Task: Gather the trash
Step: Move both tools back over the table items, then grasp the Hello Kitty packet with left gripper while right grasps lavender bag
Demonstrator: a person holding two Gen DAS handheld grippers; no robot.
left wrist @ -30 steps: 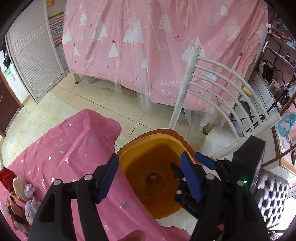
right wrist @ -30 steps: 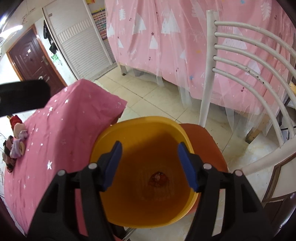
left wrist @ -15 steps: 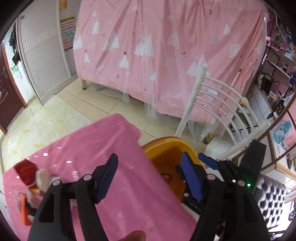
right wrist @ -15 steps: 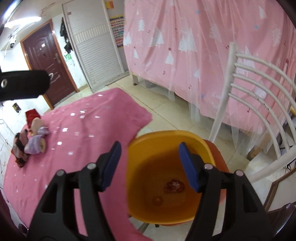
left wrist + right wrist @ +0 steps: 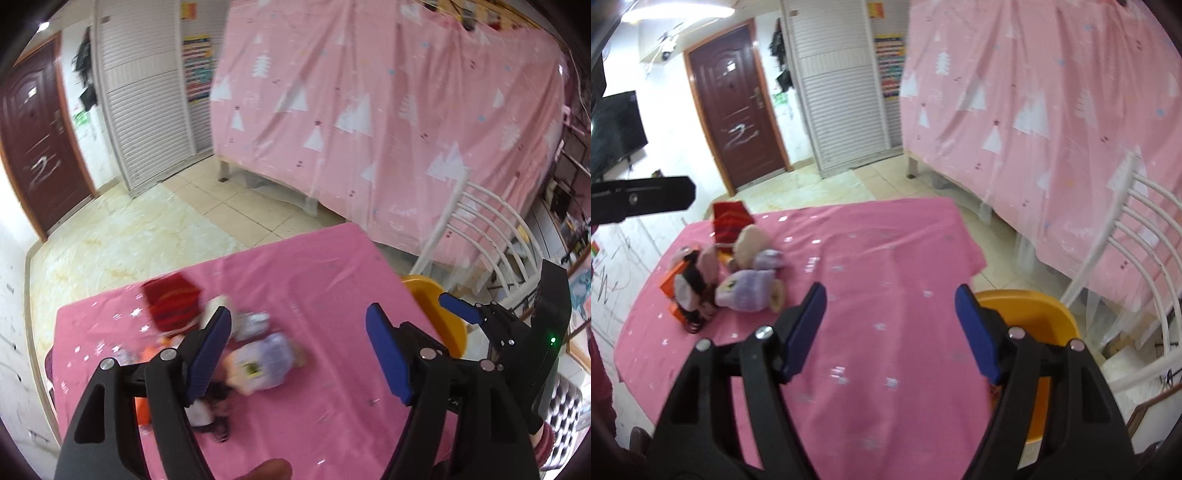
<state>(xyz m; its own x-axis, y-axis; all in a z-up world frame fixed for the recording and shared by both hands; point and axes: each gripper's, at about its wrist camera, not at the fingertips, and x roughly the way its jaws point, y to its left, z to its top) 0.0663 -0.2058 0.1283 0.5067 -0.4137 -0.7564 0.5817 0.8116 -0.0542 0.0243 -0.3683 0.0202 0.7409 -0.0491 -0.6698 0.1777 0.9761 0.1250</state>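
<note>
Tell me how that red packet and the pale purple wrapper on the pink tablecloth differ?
The red packet looks flat, dark red with stripes, and lies at the far end of the pile. The pale purple wrapper looks puffy, bears a small yellow label, and lies at the near end, closer to the yellow basin. Both rest on the pink tablecloth, in neither hand-held gripper.

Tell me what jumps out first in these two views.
A heap of trash, red packet and lilac wrapper among it, sits at the far left of the pink tablecloth. An orange basin stands off the cloth's right edge, beside a white chair. Both the left hand-held gripper and right hand-held gripper are empty.
</note>
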